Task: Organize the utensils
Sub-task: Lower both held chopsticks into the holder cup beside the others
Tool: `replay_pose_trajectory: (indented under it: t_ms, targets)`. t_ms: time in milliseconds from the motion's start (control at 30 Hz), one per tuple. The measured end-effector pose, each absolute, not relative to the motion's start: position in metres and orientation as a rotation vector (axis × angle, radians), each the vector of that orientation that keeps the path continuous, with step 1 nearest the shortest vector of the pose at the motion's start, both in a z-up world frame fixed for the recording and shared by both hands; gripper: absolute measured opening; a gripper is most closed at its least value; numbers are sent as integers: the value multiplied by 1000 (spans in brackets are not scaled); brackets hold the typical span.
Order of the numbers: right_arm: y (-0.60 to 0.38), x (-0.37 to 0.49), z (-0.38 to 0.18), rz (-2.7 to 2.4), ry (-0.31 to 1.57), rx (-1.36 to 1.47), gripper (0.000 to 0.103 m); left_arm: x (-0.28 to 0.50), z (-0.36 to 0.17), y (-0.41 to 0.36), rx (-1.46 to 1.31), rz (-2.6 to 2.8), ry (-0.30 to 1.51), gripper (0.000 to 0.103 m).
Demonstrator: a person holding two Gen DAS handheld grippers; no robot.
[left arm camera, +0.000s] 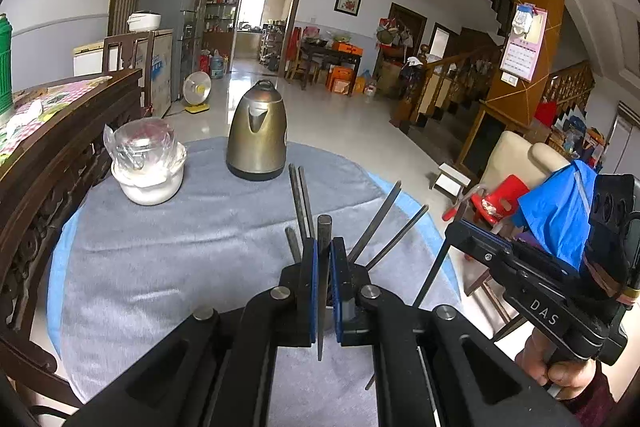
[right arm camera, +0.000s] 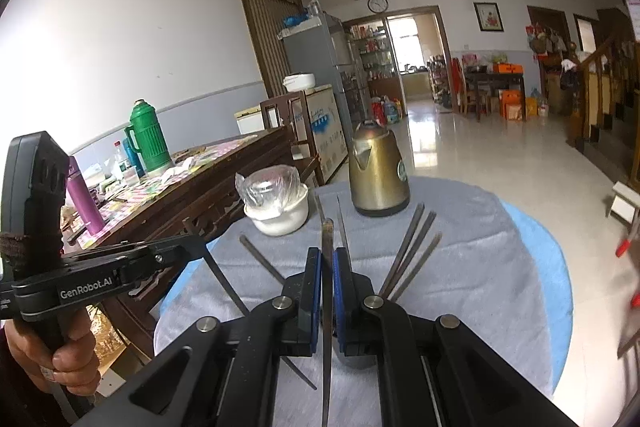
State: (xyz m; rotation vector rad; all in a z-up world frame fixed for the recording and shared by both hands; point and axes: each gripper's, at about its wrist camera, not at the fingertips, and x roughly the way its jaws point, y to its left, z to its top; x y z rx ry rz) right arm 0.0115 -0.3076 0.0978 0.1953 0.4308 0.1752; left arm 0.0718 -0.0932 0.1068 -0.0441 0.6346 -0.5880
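The table (left arm camera: pixel 160 267), round and under a grey cloth, carries everything in play. At its 12 o'clock edge in the left wrist view stands the kettle (left arm camera: pixel 257 135), brassy and upright; at about 10 o'clock sits a white bowl (left arm camera: pixel 150 183) with a clear plastic-wrapped lid on top, apart from the kettle.

The left tongs (left arm camera: pixel 324 279) are clamped on one dark chopstick (left arm camera: pixel 323 267), held nearly upright with its blunt end above the pads and its tip hanging below. The right tongs (right arm camera: pixel 327 279) are likewise pressed together on a single chopstick (right arm camera: pixel 327 291), also near vertical, gripped around its upper third.

The other chopsticks stand bundled in what seems to be a holder just behind each pair of tongs, though the holder itself is mostly hidden. In the left wrist view a pair (left arm camera: pixel 302 203) leans toward 12 o'clock and two more (left arm camera: pixel 384 227) splay toward 1 o'clock. In the right wrist view three (right arm camera: pixel 412 251) fan toward 1 o'clock and one (right arm camera: pixel 260 261) slopes toward 10 o'clock.

In my judgement these sticks are light, rigid and smooth, so they will not bend but may well pivot or slide between flat pads. Gripping near the thicker, squared upper part, square across the pads, should hold them steadier than the slim tapered tip. Set down into the bundle, each could knock its neighbours askew
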Motion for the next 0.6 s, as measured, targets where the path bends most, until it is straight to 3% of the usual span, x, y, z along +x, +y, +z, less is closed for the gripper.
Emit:
replay_pose_trajectory:
  t_ms: [600]
  targets:
    - [-315, 36, 153, 121, 267, 155, 7, 88, 160, -107, -52, -588, 509, 7]
